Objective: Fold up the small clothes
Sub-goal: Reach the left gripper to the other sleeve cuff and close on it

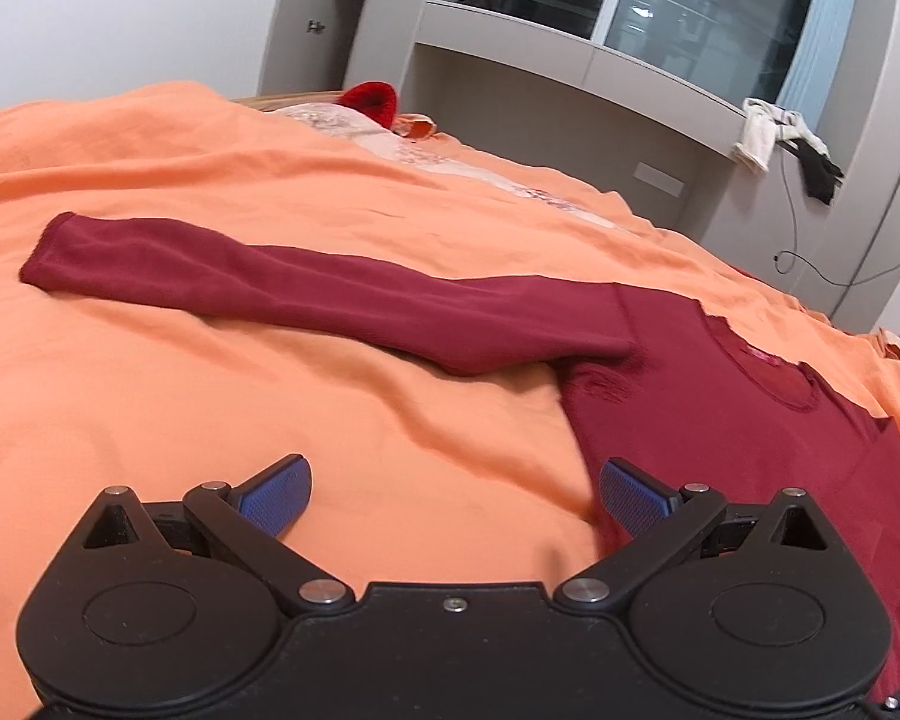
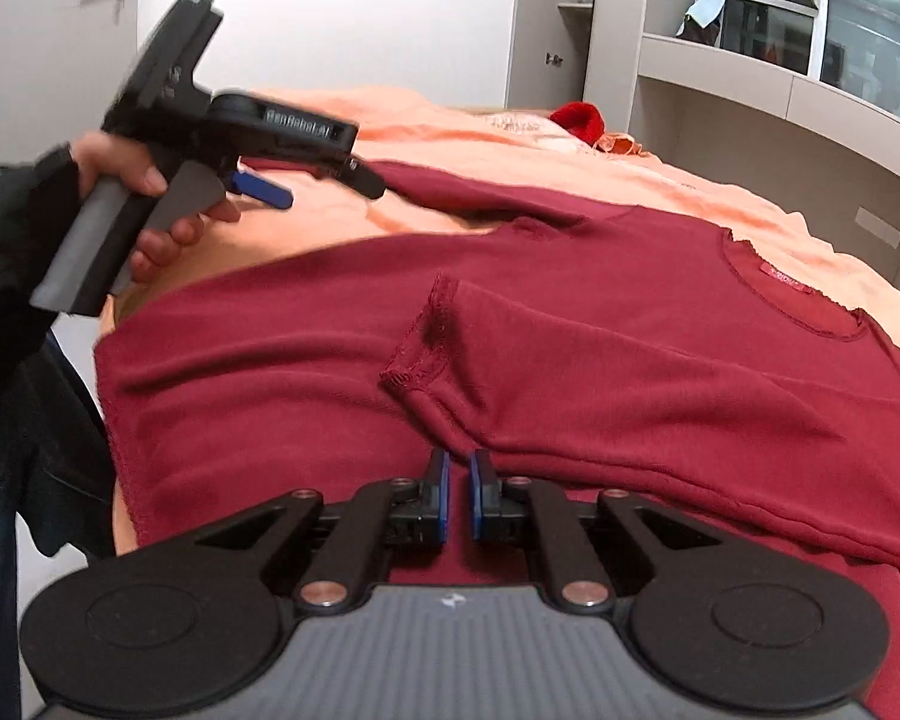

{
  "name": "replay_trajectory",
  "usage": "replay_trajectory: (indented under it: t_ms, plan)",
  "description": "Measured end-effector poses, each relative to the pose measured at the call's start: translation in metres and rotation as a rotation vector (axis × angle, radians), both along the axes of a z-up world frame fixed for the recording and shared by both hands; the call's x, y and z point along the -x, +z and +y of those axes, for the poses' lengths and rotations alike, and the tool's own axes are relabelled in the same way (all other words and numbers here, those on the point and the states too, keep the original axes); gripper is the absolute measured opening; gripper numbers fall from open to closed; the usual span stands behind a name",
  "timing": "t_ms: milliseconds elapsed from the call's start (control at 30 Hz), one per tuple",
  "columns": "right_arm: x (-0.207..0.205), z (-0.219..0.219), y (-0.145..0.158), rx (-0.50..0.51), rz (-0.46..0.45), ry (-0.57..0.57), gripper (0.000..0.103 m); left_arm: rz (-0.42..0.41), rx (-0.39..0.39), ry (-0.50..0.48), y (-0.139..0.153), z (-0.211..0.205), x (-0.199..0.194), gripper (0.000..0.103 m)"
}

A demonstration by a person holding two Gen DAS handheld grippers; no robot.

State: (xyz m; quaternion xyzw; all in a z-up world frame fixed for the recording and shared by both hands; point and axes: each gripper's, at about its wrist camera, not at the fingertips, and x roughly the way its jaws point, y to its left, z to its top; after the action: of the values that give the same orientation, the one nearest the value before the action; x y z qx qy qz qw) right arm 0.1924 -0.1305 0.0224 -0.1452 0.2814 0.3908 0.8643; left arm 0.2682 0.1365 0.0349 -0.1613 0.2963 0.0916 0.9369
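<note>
On top of the big orange bedspread [image 1: 210, 408] a dark red long-sleeved top [image 2: 570, 300] is lying flat, neck hole toward the far end of the bed. It is the biggest thing on the bed and it is covering most of the right wrist view. One long sleeve [image 1: 306, 288] is stretching straight out to the side across the orange cover. The other sleeve [image 2: 600, 384] is lying folded over the front of the top, with its stitched cuff [image 2: 417, 348] sitting near the middle.

The top is looking soft, thin and light. It is showing little wrinkles and going along with the bumps of the bed, so I think it will bend and flop when lifted, not stay stiff. It will not break. It may slide a bit on the cover. A good place to grab is probably an edge or a seam, like the cuff of the straight sleeve or the shoulder seam, because a pinch in the flat middle might pick up two layers.

The left gripper [image 1: 456, 495] is hanging over the side edge of the top with its blue pads spread wide and nothing between them. A hand [image 2: 144, 192] is holding its handle.

The right gripper [image 2: 459, 495] is sitting low over the lower part of the top, just under the folded sleeve. Its blue pads are pressed almost together, and I cannot see any cloth caught between them.
</note>
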Motion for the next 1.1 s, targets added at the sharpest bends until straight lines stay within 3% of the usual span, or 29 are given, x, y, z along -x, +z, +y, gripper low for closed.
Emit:
replay_trajectory:
  t_ms: [33,133,333,467,667,867,900,1000,1067,1100]
  plan:
    - [0.000,-0.003,0.003,-0.025,0.001,-0.002,0.018,0.000,-0.003,0.006,0.000,0.003,0.001,0.102]
    - [-0.004,-0.010,0.011,-0.121,-0.010,-0.005,0.052,-0.003,0.001,0.023,0.001,0.011,0.003,0.102]
    - [-0.007,0.010,0.013,-0.157,-0.017,0.053,0.062,-0.007,0.017,0.092,0.002,0.033,0.003,0.102]
    - [-0.004,0.004,0.009,-0.198,0.000,0.047,0.084,-0.035,0.094,0.191,0.003,0.070,0.002,0.102]
    - [-0.005,-0.020,0.012,-0.330,0.022,-0.017,0.102,-0.091,0.212,0.356,-0.011,0.137,-0.014,0.102]
    - [-0.011,-0.028,0.009,-0.378,0.043,-0.062,0.103,-0.128,0.274,0.490,-0.020,0.167,-0.035,0.102]
    - [-0.012,-0.029,0.007,-0.377,0.051,-0.069,0.103,-0.134,0.282,0.516,-0.021,0.170,-0.037,0.099]
    - [-0.015,-0.033,0.003,-0.383,0.081,-0.086,0.103,-0.160,0.275,0.637,-0.024,0.174,-0.039,0.071]
    - [-0.015,-0.034,0.001,-0.391,0.094,-0.092,0.103,-0.180,0.295,0.710,-0.028,0.180,-0.036,0.034]
    - [-0.015,-0.035,0.000,-0.396,0.097,-0.093,0.103,-0.191,0.317,0.738,-0.030,0.184,-0.034,0.026]
